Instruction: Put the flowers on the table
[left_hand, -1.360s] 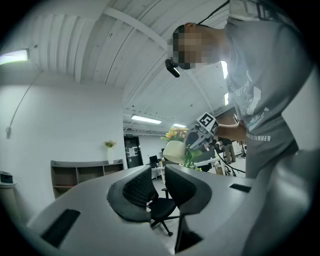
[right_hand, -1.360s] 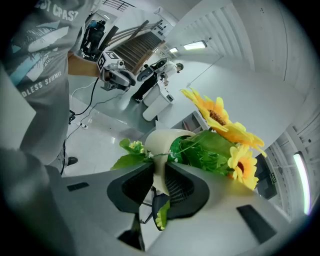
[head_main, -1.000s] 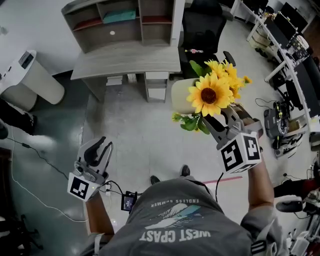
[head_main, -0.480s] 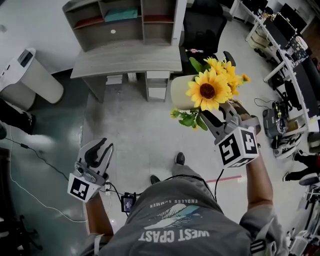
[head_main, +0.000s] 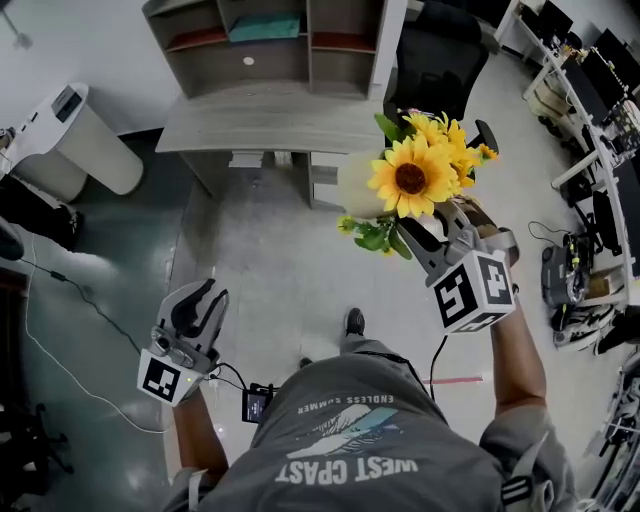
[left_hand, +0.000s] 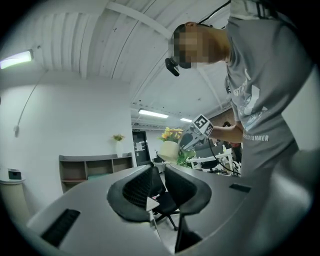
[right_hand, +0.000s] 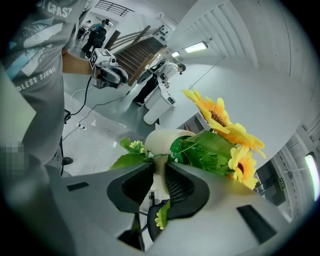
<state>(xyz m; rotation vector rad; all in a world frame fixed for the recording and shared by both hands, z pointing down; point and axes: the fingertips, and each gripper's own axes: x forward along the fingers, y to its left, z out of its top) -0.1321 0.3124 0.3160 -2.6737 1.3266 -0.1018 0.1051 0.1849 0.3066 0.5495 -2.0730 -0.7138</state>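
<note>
Yellow sunflowers (head_main: 410, 178) with green leaves stand in a cream vase (head_main: 356, 186). My right gripper (head_main: 440, 238) is shut on the vase's rim and holds it up over the floor, just in front of the grey desk (head_main: 270, 122). In the right gripper view the jaws (right_hand: 160, 167) pinch the vase wall (right_hand: 165, 142), with the blooms (right_hand: 220, 120) to the upper right. My left gripper (head_main: 195, 308) hangs low at the left, shut on nothing (left_hand: 157, 182). The left gripper view shows the flowers (left_hand: 171, 134) far off.
A shelf unit (head_main: 270, 40) stands at the back of the desk, and a drawer unit (head_main: 325, 172) sits under it. A black office chair (head_main: 440, 60) is right of the desk. A white machine (head_main: 70, 140) stands at the left. Desks with equipment (head_main: 600, 150) line the right. Cables lie on the floor.
The person has stepped towards the desk, so the vase and flowers are now nearer its front edge. The left gripper has stayed low at the side.
</note>
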